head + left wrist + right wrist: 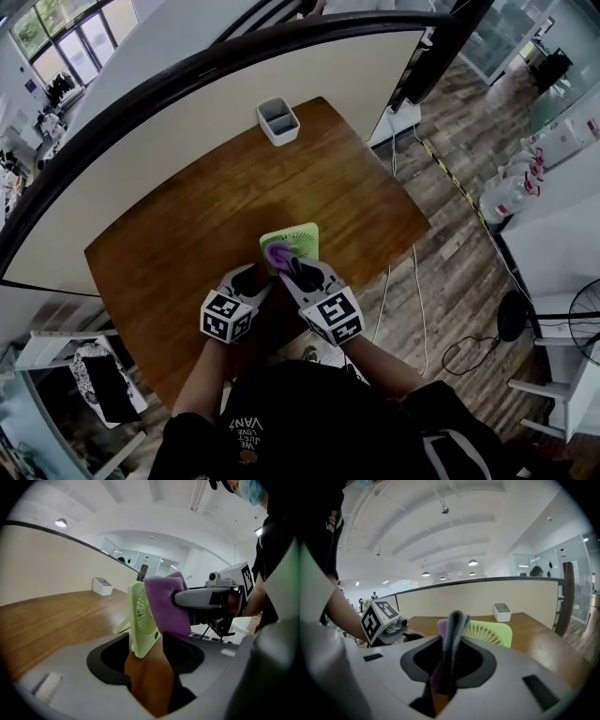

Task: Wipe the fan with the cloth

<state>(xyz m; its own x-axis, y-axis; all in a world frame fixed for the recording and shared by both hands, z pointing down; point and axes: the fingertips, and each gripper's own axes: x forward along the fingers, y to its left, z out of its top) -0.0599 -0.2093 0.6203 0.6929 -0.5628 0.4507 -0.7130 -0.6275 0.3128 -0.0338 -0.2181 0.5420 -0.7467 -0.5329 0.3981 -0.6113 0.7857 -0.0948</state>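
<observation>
A small lime-green square plastic desk fan point(300, 238) stands on the near part of the brown wooden table point(187, 234), propped upright on a fold-out leg, with its slatted grille turned toward the right gripper point(298, 269). That gripper is clamped on a folded purple microfibre cloth point(165, 603) — its 2 jaws pinch the fold between them, and the cloth lies against the fan's grille, covering the upper part of it.

The left gripper point(145, 660) sits just left of the right one, both close in front of the person. Its 2 jaws are parted, with bare table wood showing between them. The fan's lower near corner stands in that gap, close by the left jaw; whether it touches the jaw cannot be told.

Near the table's far edge, well apart from the fan, sits a white rectangular plastic container point(277, 120) with 2 compartments. Behind the table runs a cream curved partition point(234, 103) topped by a black rail. To the right, white cables point(419, 300) trail across the wood-plank floor — clear of the table
</observation>
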